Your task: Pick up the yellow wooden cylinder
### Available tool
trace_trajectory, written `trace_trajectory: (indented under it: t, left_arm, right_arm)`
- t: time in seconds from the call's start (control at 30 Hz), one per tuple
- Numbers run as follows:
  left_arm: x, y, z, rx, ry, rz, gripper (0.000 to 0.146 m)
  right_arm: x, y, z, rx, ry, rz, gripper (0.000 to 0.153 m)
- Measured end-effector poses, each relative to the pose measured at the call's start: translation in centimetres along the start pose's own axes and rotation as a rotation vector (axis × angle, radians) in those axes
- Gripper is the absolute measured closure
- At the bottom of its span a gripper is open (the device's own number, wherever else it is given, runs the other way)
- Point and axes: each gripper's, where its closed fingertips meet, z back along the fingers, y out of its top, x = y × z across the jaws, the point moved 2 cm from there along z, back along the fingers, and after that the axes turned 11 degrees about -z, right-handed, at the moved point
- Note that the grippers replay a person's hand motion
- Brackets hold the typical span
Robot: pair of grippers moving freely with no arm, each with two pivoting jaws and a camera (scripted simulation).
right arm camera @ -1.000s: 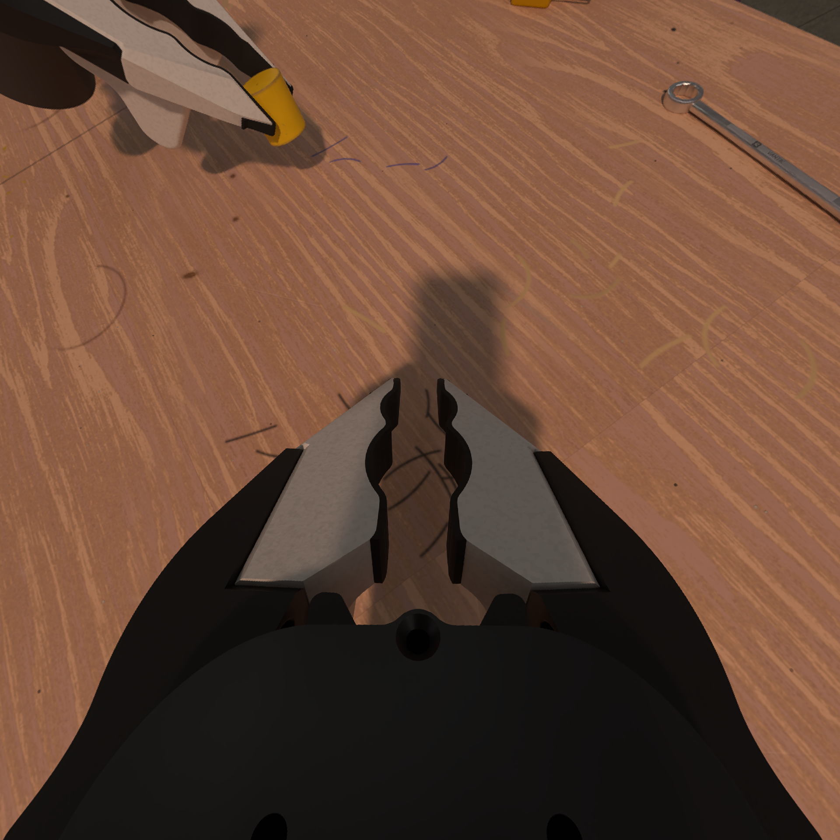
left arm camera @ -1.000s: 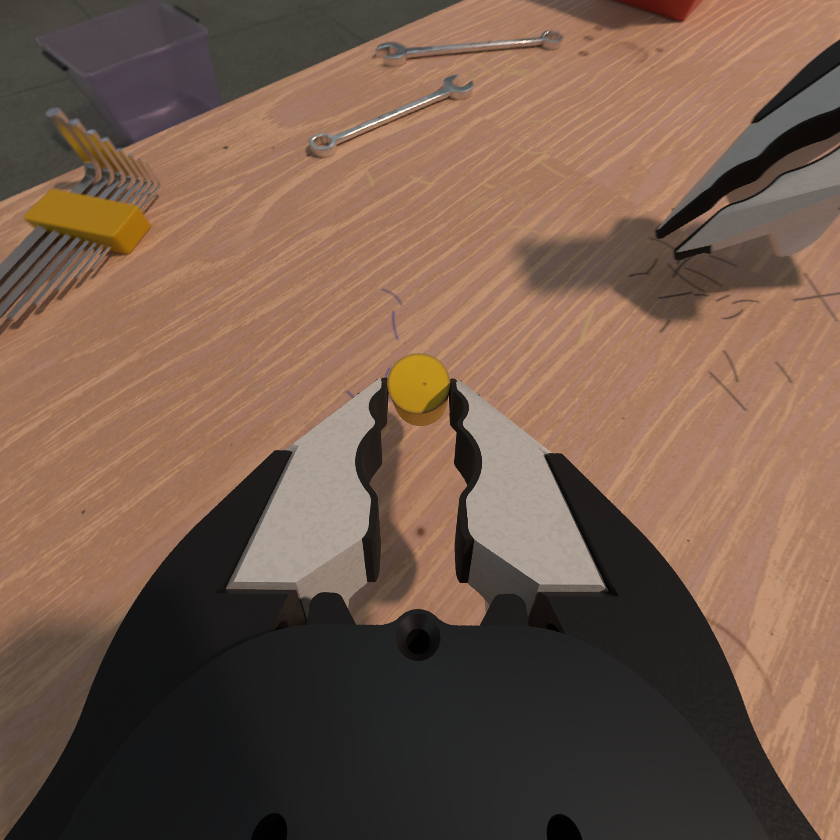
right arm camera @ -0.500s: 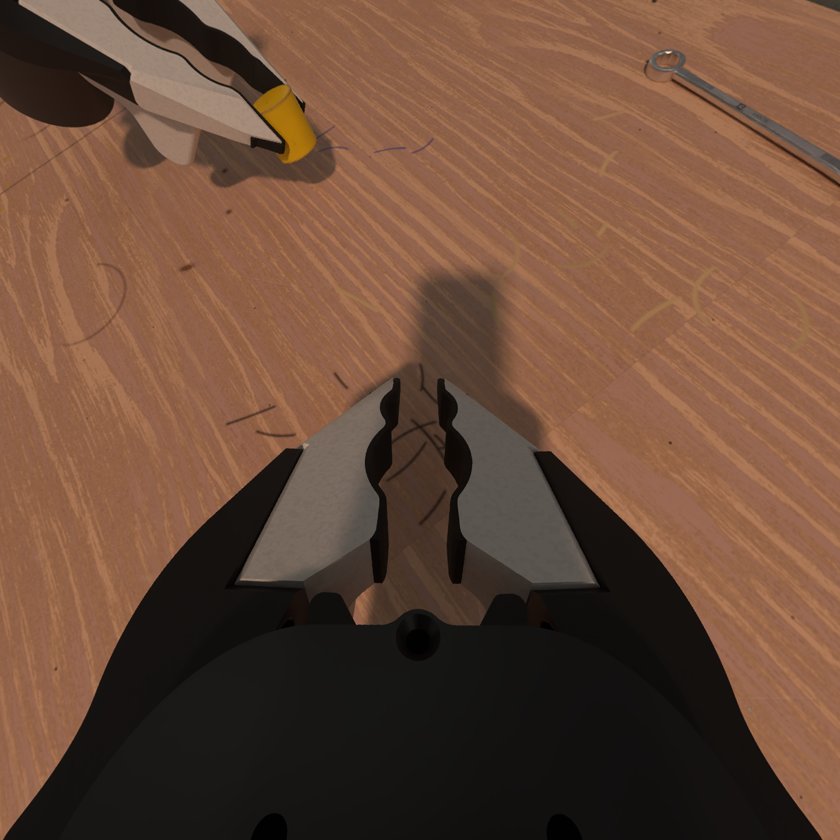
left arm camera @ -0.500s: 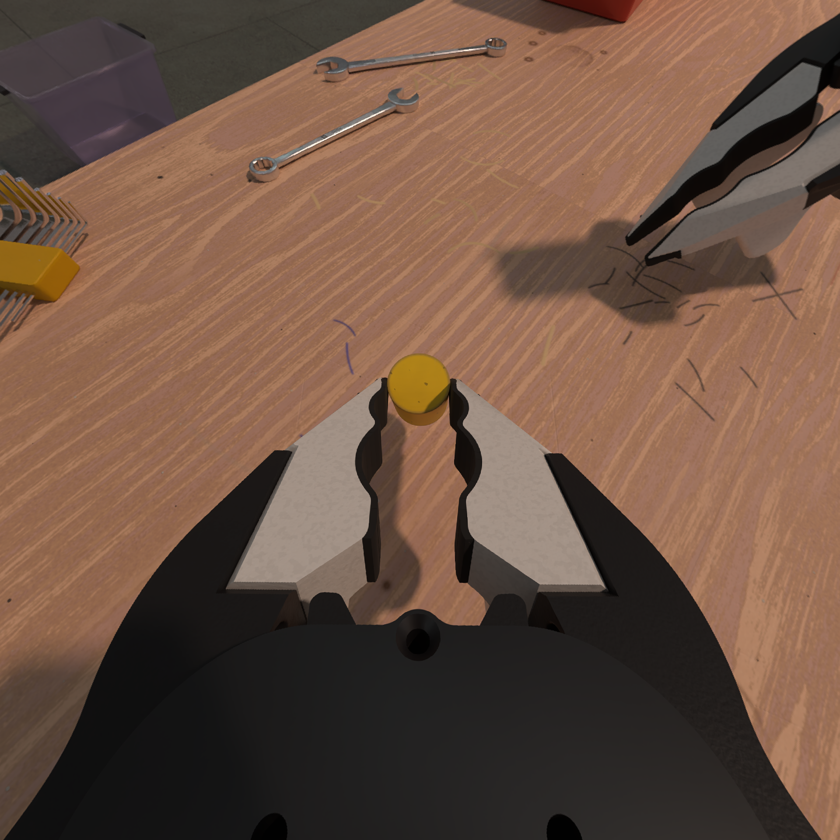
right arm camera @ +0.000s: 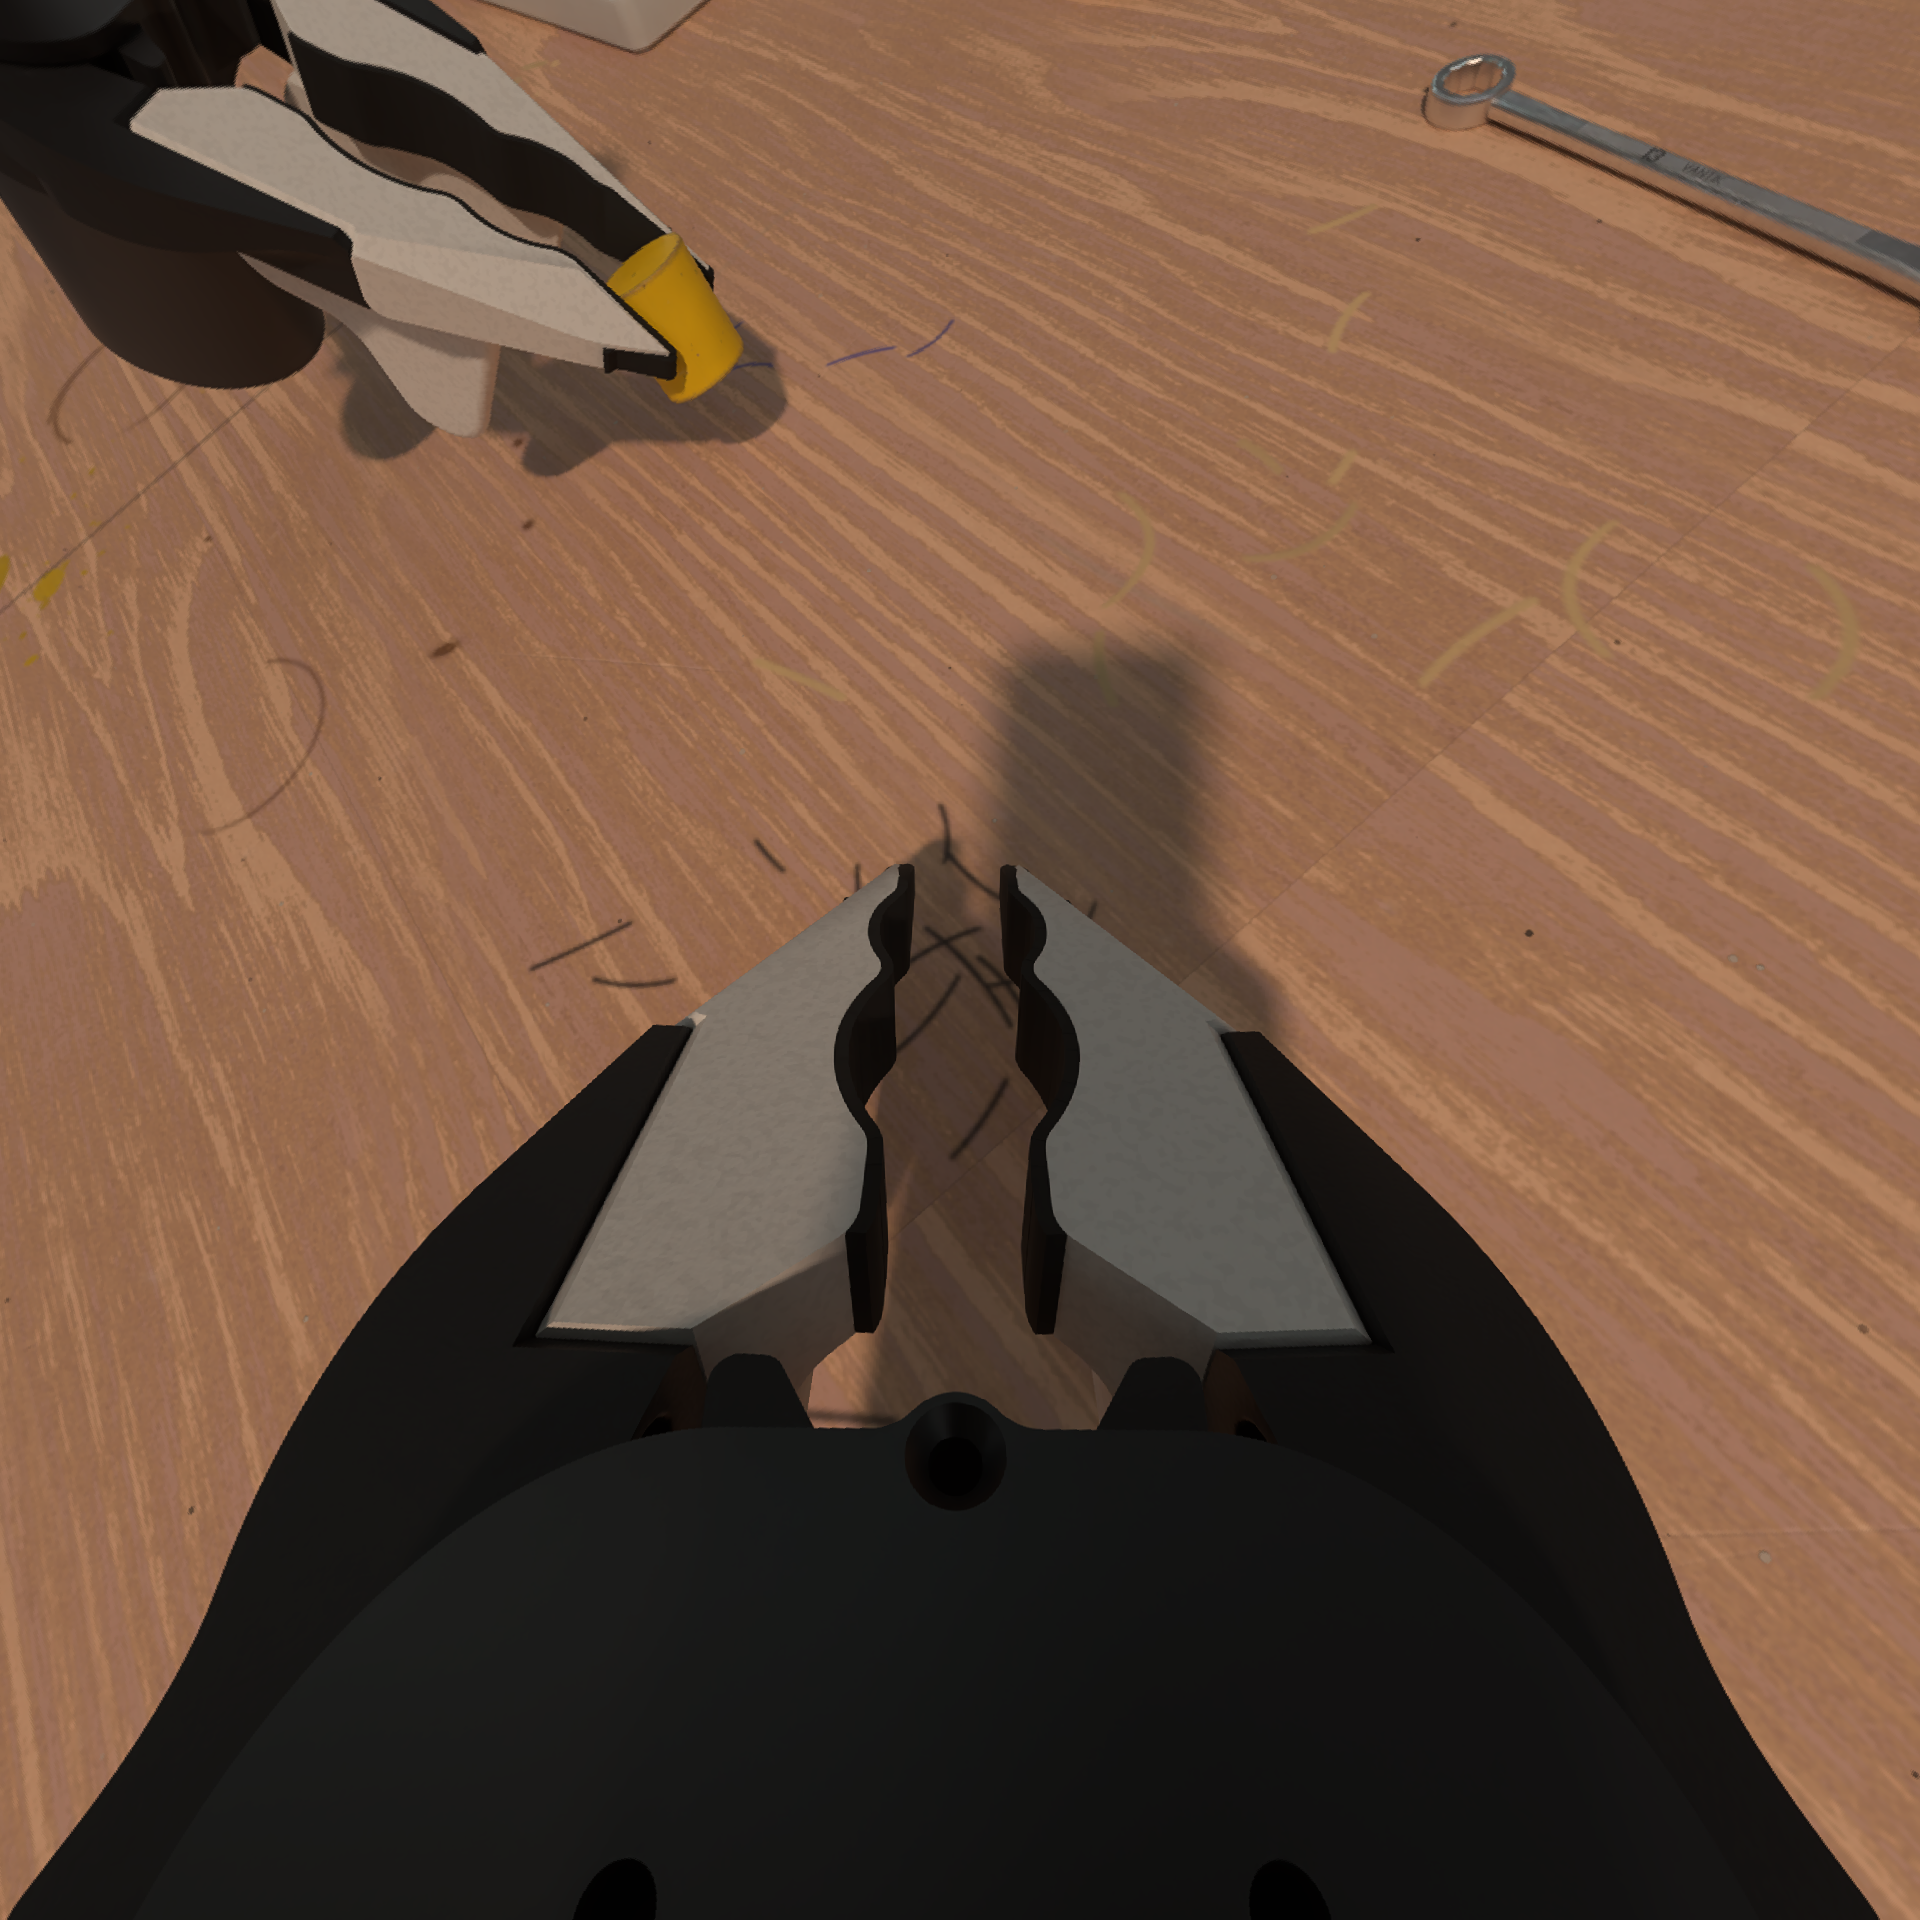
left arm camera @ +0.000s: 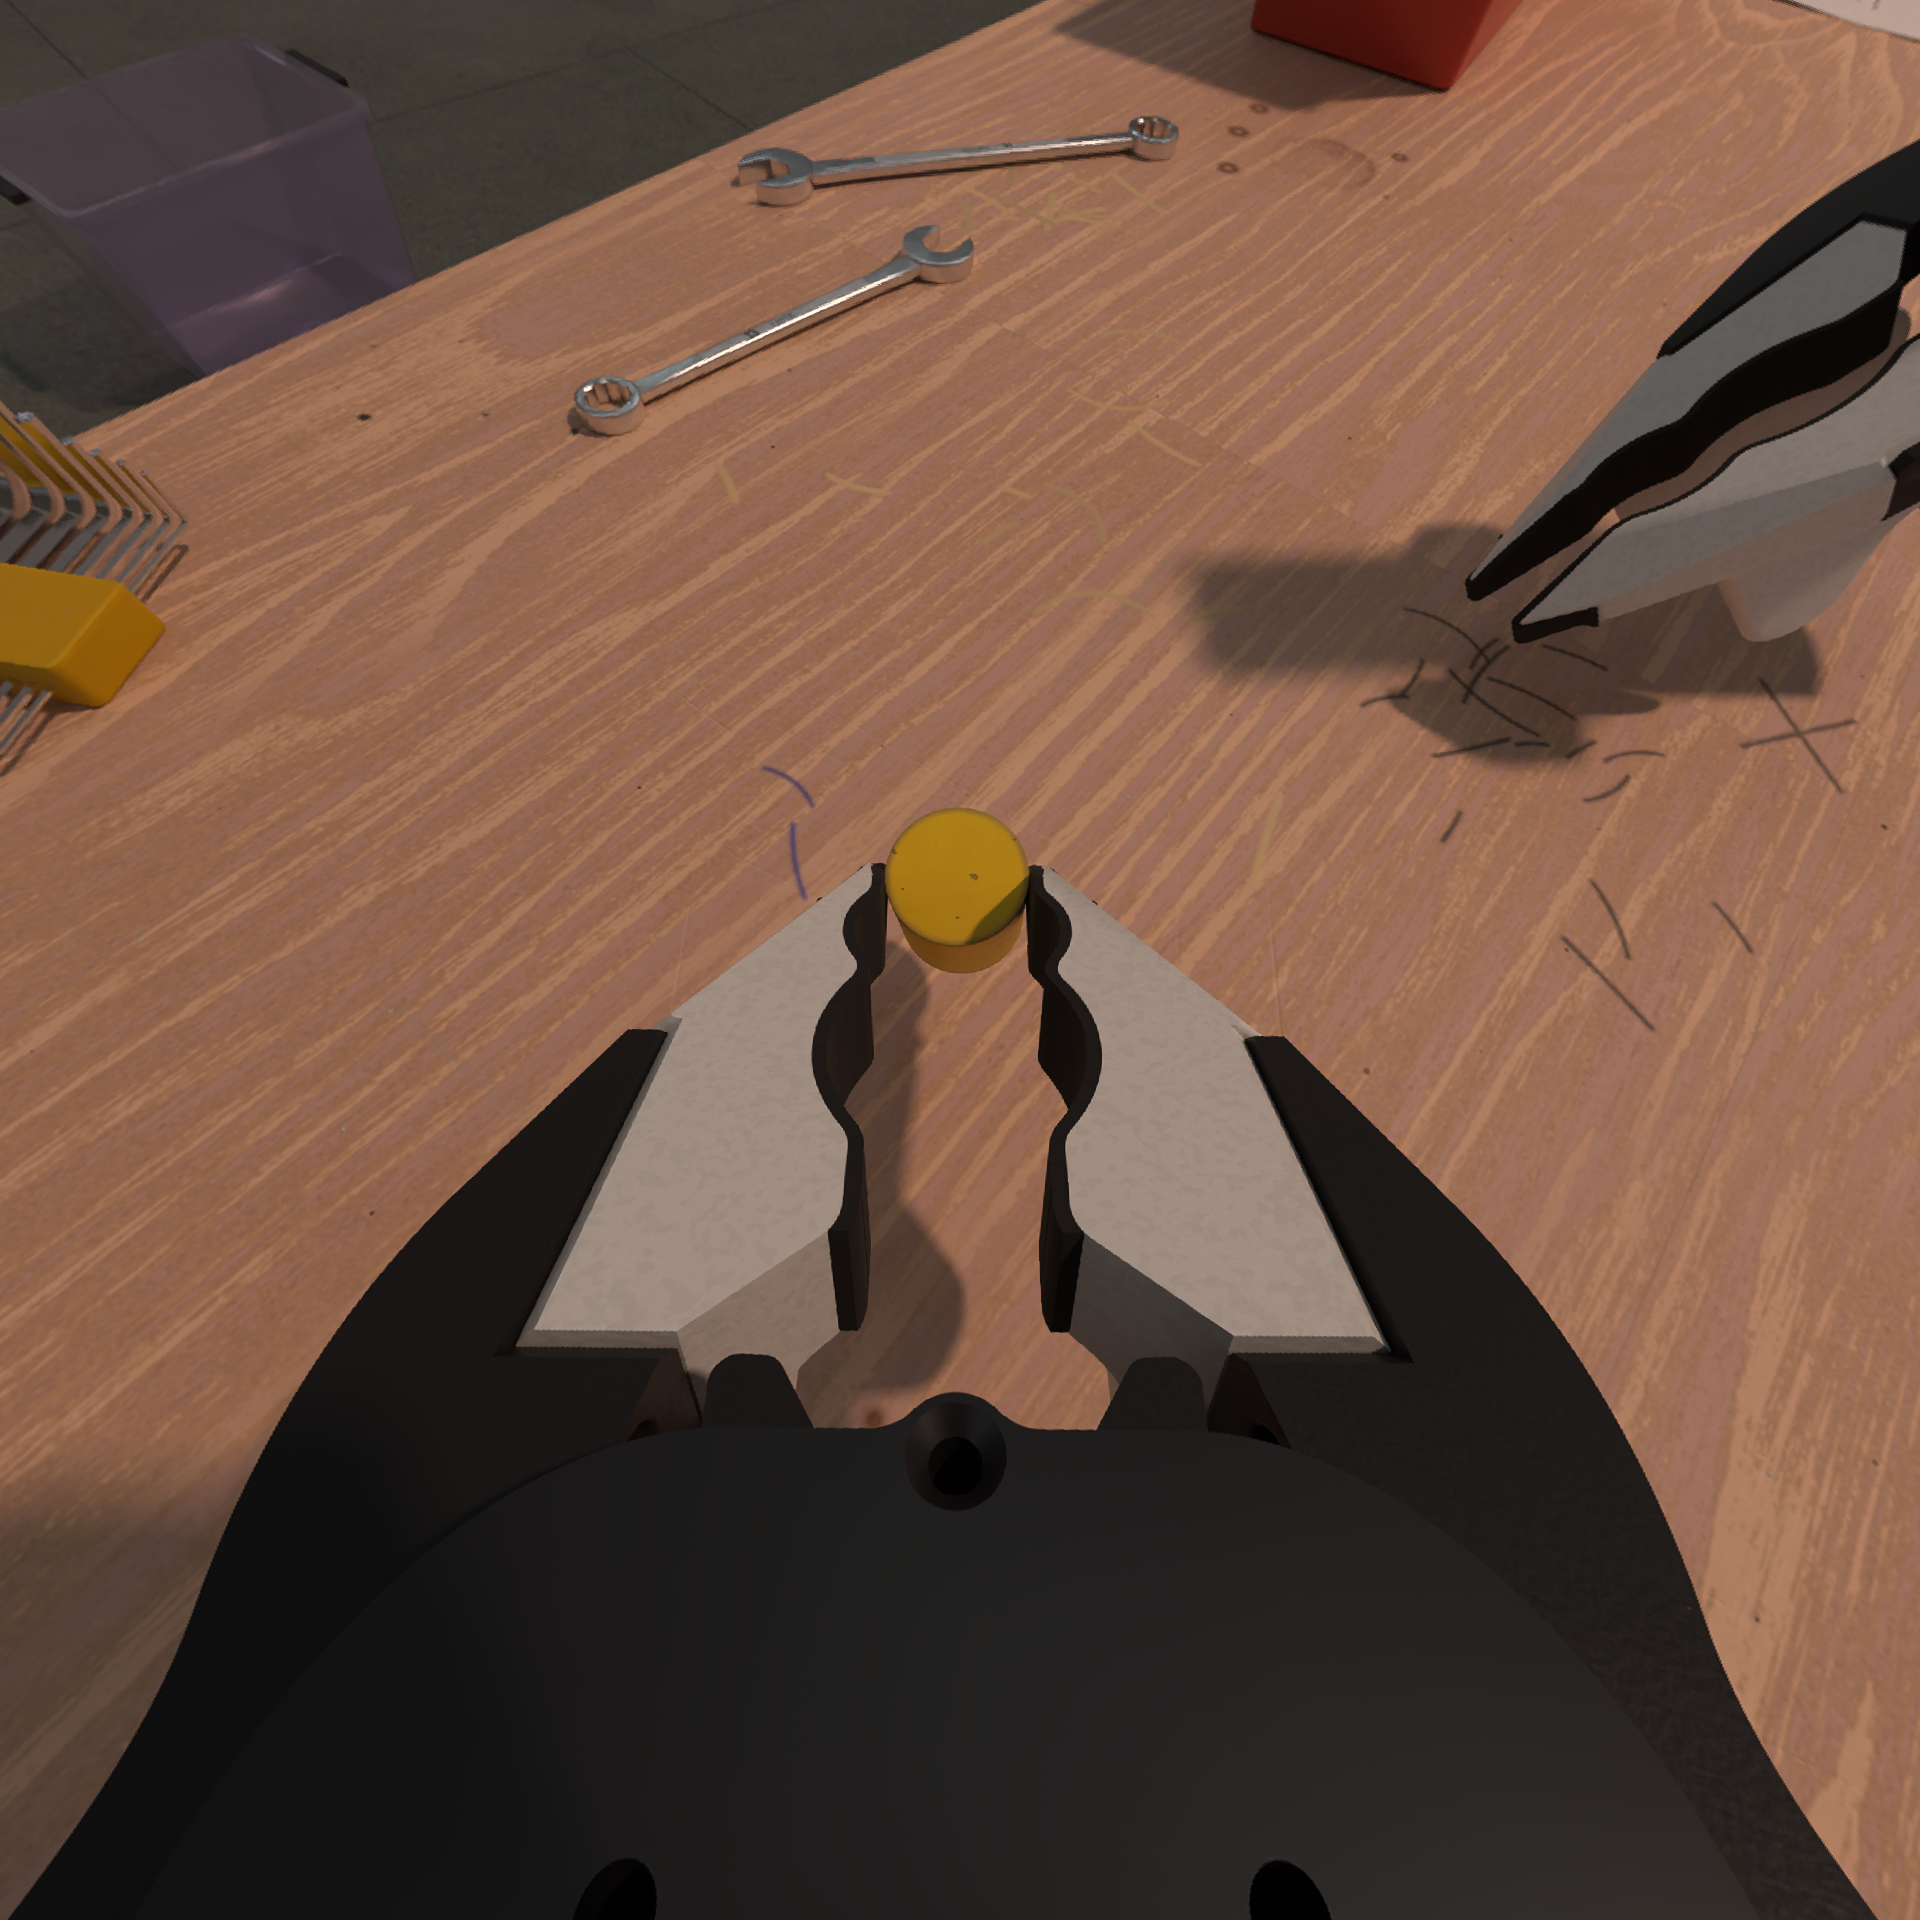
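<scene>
The left gripper [left arm camera: 957, 883] pinches the yellow wooden cylinder [left arm camera: 958, 890] between the tips of its jaws, at the centre of the left wrist view. In the right wrist view the cylinder [right arm camera: 681, 312] sits at the upper left, tilted, its lower end close above its shadow on the table [right arm camera: 1455, 935]; whether it touches the wood cannot be told. The right gripper [right arm camera: 956, 883] hovers low over a patch of dark scratch marks, its jaws slightly apart with nothing between them.

Bare wood lies all around the cylinder. Two wrenches [left arm camera: 769, 332] lie well apart from it toward the top centre of the left wrist view, near the table's far edge, which runs diagonally from left to upper right. A hex key set [left arm camera: 73, 592] sits at the left border, a purple bin [left arm camera: 208, 197] beyond the edge at upper left, and a red block [left arm camera: 1382, 36] at the top right.
</scene>
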Motion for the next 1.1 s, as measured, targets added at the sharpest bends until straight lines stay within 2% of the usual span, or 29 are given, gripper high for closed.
trace_trajectory:
  t: [0.37,0.6,1.1]
  left_arm:
    - [-1.4,-0.1,0.0,0.026,0.029,0.075,0.120]
    - [-2.0,-0.3,0.1,0.038,0.011,0.156,0.120]
    - [-1.8,-0.6,-0.3,0.006,-0.005,0.157,0.120]
  right_arm:
    - [0.6,0.6,0.6,0.044,0.073,-0.112,0.137]
    - [0.3,2.3,1.6,0.180,0.144,-0.143,0.138]
    - [0.1,2.1,1.4,0.162,0.138,-0.114,0.137]
